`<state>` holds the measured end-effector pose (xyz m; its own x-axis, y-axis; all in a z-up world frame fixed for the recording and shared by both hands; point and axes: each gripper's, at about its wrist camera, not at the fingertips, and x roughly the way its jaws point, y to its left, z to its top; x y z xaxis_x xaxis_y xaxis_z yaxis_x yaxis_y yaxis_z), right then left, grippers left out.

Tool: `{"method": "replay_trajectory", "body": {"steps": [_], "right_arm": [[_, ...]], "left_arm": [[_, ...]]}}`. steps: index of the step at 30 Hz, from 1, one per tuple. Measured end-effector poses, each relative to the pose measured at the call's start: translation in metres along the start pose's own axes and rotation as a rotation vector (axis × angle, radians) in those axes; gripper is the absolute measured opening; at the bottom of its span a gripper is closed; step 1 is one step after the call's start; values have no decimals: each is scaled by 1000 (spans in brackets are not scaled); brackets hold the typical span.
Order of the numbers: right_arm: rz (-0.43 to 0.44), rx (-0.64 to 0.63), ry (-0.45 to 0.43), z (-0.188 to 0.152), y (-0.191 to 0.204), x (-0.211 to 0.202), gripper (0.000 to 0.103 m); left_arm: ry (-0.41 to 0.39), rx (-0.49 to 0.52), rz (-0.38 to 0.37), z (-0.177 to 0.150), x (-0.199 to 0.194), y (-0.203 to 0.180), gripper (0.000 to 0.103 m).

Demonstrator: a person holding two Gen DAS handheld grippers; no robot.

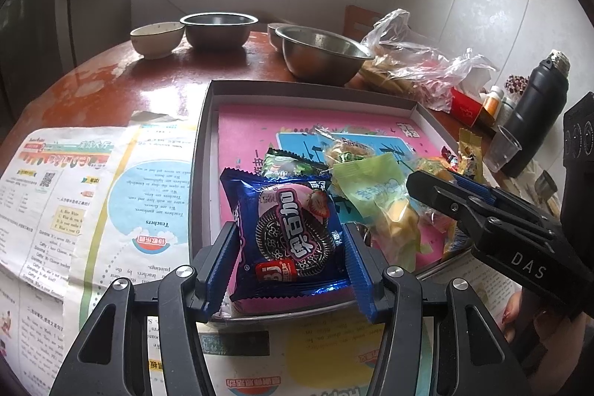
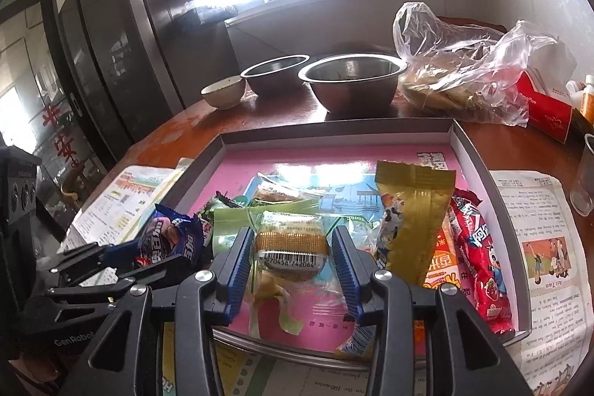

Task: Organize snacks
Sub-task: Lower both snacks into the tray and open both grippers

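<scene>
A shallow grey box (image 1: 203,136) lined with pink paper holds several snack packs. My left gripper (image 1: 293,266) is shut on a blue Oreo packet (image 1: 289,229) at the box's near left corner; it also shows in the right wrist view (image 2: 169,240). My right gripper (image 2: 291,270) is shut on a green-wrapped cake with a barcode (image 2: 289,244), seen in the left wrist view too (image 1: 375,188). A gold packet (image 2: 412,214) and a red sausage pack (image 2: 479,255) lie to the right in the box (image 2: 334,136).
Newspaper (image 1: 92,192) covers the near table. Two steel bowls (image 1: 323,51) (image 1: 219,28) and a ceramic bowl (image 1: 157,38) stand at the back. A plastic bag of food (image 2: 464,73), a red carton (image 2: 545,110), a black flask (image 1: 534,110) and a plastic cup (image 1: 505,147) are at the right.
</scene>
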<state>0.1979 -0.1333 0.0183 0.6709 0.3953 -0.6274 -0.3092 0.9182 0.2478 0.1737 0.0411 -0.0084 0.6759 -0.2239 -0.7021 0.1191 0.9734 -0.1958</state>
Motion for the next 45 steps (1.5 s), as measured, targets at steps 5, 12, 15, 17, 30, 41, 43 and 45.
{"method": "replay_trajectory", "body": {"steps": [5, 12, 15, 17, 30, 41, 43, 45], "right_arm": [[-1, 10, 3, 0, -1, -1, 44], [-1, 7, -14, 0, 1, -7, 50], [-6, 2, -15, 0, 2, -9, 51], [-11, 0, -18, -1, 3, -11, 51], [-21, -12, -27, -5, 4, -19, 53], [-21, -14, -55, -2, 4, -29, 54], [-26, -13, -66, -3, 4, -32, 54], [-28, -14, -72, -2, 5, -34, 54]], "left_arm": [[1, 2, 2, 0, 0, 0, 58], [2, 5, 6, 1, 0, -2, 58], [3, 5, 4, 0, 0, -2, 58], [2, 5, 2, 0, 0, -2, 58], [1, -3, -9, 0, -1, -2, 60], [-26, -11, 5, 3, -12, 2, 71], [-31, -17, 4, 4, -14, 3, 74], [-37, -21, 5, 4, -18, 4, 75]]}}
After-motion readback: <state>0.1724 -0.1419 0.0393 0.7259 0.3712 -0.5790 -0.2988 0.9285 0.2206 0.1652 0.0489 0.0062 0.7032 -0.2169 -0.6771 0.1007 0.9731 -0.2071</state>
